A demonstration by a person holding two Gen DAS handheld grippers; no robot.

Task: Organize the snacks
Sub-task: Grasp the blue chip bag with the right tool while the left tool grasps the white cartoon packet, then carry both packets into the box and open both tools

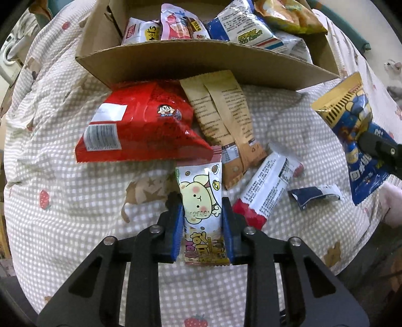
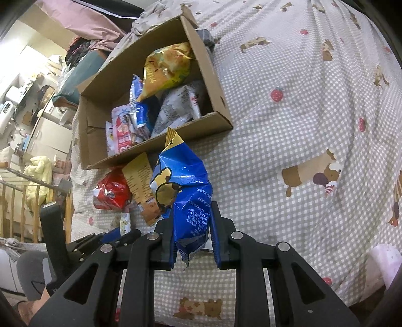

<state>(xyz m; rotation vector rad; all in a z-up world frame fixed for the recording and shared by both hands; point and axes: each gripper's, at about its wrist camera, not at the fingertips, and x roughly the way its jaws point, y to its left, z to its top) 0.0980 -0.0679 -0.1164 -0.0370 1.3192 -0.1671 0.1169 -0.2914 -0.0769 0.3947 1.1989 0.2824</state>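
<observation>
Checked bedspread [image 1: 62, 151], grey and white with bear and strawberry prints, covers the whole work surface.

Open cardboard box [image 1: 201, 60] sits on it at the far side; holds several packets, among them a yellow bag [image 2: 168, 68], a blue-and-white packet [image 1: 241, 27] and a pink packet [image 1: 176, 22].

Just in front of the box, on the spread: red snack bag [image 1: 140, 125], back label up, its far corner under the box's near flap. Beside it a tan packet [image 1: 226, 120], also reaching under the flap. Nearer the camera, a white-and-red bar wrapper [image 1: 266, 186] and a small navy-and-white wrapper [image 1: 314, 196], apart from each other.

Blue-and-gold snack bag [image 2: 183, 186]: held clear of the bedspread in the right gripper [image 2: 192, 226], jaws closed on its lower part, bag crumpled and hanging over the spread near the box corner.

Cartoon-bear snack packet [image 1: 201, 201]: between the blue pads of the left gripper [image 1: 202, 213], jaws clamped against both long edges. Its far end touches the red bag's edge.
</observation>
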